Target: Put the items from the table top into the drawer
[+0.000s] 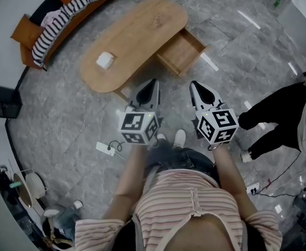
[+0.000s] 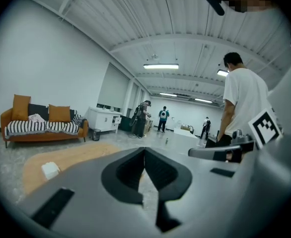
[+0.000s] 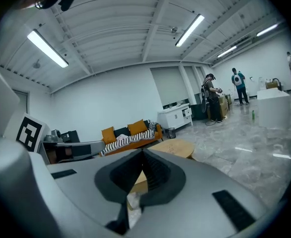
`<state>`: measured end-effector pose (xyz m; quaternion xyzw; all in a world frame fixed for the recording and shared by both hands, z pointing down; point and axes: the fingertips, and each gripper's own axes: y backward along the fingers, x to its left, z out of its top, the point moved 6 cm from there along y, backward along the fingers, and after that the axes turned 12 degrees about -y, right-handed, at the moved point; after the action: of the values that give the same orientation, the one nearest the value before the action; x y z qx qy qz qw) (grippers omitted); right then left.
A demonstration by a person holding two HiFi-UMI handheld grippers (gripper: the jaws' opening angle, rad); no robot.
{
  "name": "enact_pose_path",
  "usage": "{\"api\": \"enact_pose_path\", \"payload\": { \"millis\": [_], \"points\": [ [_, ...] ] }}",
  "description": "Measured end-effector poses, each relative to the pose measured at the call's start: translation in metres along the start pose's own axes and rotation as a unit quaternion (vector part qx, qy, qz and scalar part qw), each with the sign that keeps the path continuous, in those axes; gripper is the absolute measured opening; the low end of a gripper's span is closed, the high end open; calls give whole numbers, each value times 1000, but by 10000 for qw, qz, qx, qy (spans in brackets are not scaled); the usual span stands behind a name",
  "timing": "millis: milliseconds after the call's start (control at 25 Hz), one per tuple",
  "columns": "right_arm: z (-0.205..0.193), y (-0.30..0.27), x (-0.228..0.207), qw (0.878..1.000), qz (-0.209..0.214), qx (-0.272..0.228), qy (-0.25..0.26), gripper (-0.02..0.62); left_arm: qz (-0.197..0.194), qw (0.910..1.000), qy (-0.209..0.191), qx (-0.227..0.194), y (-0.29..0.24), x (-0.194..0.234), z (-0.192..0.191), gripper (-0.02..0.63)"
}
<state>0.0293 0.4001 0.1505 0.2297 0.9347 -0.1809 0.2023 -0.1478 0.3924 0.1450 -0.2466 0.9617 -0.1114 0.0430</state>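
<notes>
The head view alone is laying bare the inside of the open drawer [image 1: 183,51], jutting from the oval wooden table [image 1: 142,25] just ahead of the right gripper [image 1: 193,83]. The left gripper view is catching the small white block [image 1: 105,60] side-on, lying on the table ahead-left of the left gripper [image 1: 154,81]. It is looking squarish, with no clear long axis. Both grippers are hovering empty, jaws pressed together.
</notes>
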Motion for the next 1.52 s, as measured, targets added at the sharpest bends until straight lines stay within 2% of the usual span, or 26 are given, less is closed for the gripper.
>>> {"api": "enact_pose_path", "payload": {
  "millis": [280, 560, 960, 1240, 1520],
  "points": [
    [18, 5, -33, 9998, -182, -85, -60, 8, 273, 9996, -49, -21, -17, 10, 12, 14],
    [35, 9, -57, 9985, -353, -373, -183, 9, 237, 9992, -316, -9, -36, 5, 26, 14],
    [46, -6, -72, 9979, -440, -411, -228, 9, 218, 9993, -311, 2, -64, 14, 31, 14],
    [51, -35, -70, 9986, -392, -294, -200, 9, 223, 9995, -234, 66, -88, 32, 29, 14],
    [59, -93, -76, 9990, -363, -107, -250, 8, 228, 9993, -98, 286, -132, 78, 14, 14]
  ]
}}
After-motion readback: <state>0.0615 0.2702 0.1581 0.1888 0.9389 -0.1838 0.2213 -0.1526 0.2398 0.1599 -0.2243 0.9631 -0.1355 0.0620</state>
